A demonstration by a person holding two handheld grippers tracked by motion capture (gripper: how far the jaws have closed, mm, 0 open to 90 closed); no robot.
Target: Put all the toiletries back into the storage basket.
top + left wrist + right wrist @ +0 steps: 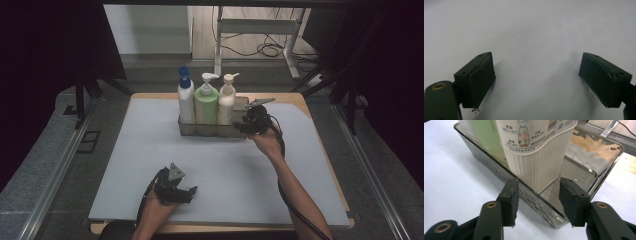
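Cream pump bottle stands in our clear tray, right gripper level before it, jaws apart, clear of it. Green bottle and blue-capped bottle stand beside; our left gripper rests open on the mat.

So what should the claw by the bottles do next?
Probably back the right claw away. Its jaws stand open, one on each side of the tray's near wall, gripping nothing, and the cream pump bottle already stands in the tray beside the green one.
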